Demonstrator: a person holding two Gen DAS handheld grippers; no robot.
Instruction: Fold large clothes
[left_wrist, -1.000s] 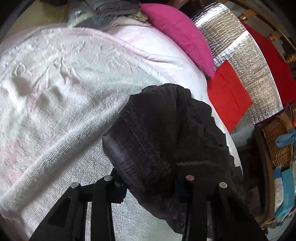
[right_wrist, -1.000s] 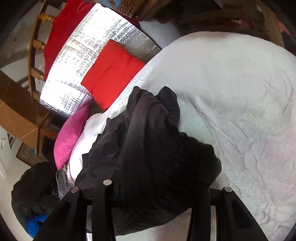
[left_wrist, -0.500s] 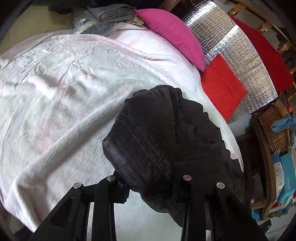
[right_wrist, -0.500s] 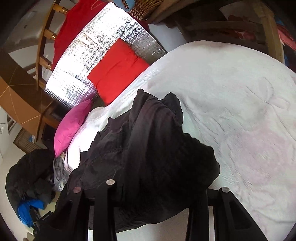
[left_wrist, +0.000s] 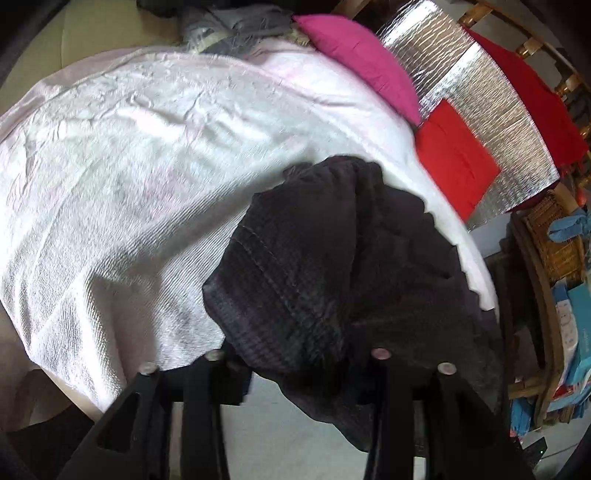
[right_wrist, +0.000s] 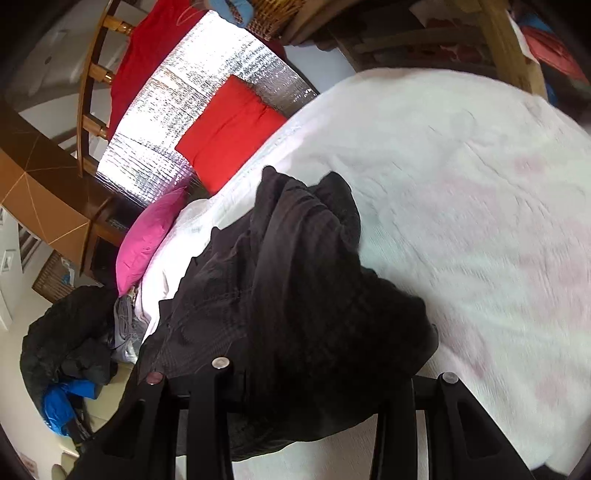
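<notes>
The black garment hangs bunched between both grippers, lifted above the bed's white blanket.

Left gripper: fabric is draped thickly over and between the fingers; the jaws have just been opening wider, with the cloth between them, and the pads are hidden under the folds, so a firm grip cannot be told.

Right gripper: clenched on a thick wad of the same garment, which bulges out above the fingers and trails toward the left edge of the blanket.

Relative to the blanket: a pink pillow and a red cushion lie at its far edge, against a silver foil sheet. A wicker basket stands beyond the blanket's right side. In the right wrist view, a heap of dark clothing with a blue piece lies off the blanket's left end, past the pink pillow.
</notes>
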